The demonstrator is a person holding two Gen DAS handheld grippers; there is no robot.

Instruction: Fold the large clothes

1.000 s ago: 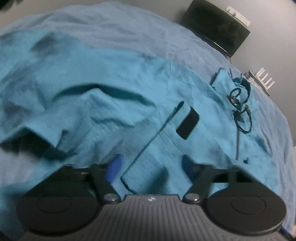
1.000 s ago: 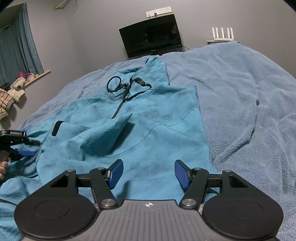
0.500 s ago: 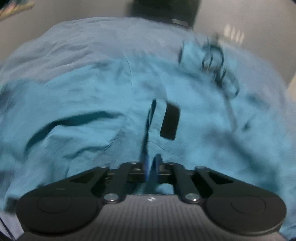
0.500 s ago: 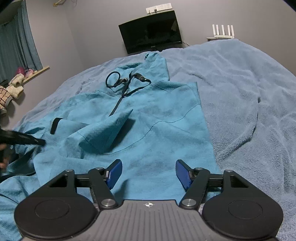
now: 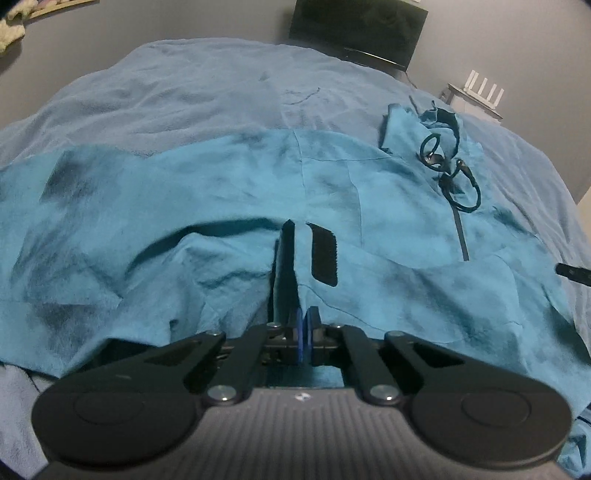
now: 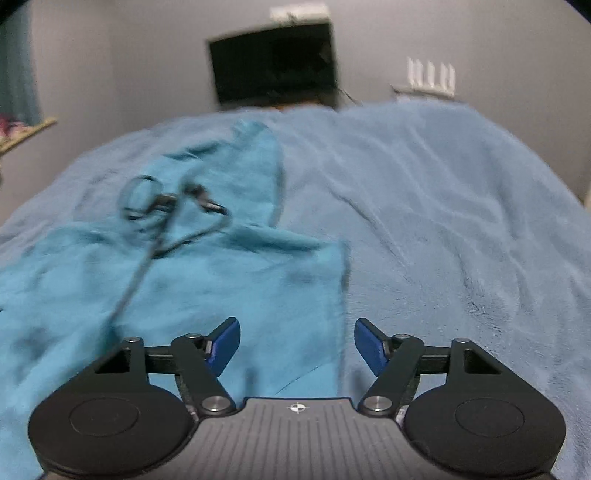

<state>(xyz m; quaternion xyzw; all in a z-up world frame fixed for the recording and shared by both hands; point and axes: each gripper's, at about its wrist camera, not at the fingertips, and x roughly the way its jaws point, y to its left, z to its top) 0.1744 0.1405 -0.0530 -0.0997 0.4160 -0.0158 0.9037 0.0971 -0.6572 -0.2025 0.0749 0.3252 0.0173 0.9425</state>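
Note:
A teal hooded jacket (image 5: 207, 192) lies spread on the bed, hood and dark drawstrings (image 5: 448, 173) at the far right. My left gripper (image 5: 304, 332) is shut on a raised fold of the jacket's cuff, beside its black strap (image 5: 323, 254). In the right wrist view the jacket (image 6: 207, 273) lies left of centre, drawstrings (image 6: 166, 206) further off. My right gripper (image 6: 297, 345) is open and empty, over the jacket's right edge.
A grey-blue blanket (image 6: 461, 229) covers the bed. A black TV (image 6: 275, 66) and a white router (image 6: 430, 75) stand against the far wall. A shelf with soft items (image 5: 22, 14) is at the upper left.
My left gripper closed on the jacket cuff fold and turned to face along the sleeve. My right gripper moved forward and right, toward the hood side, staying open.

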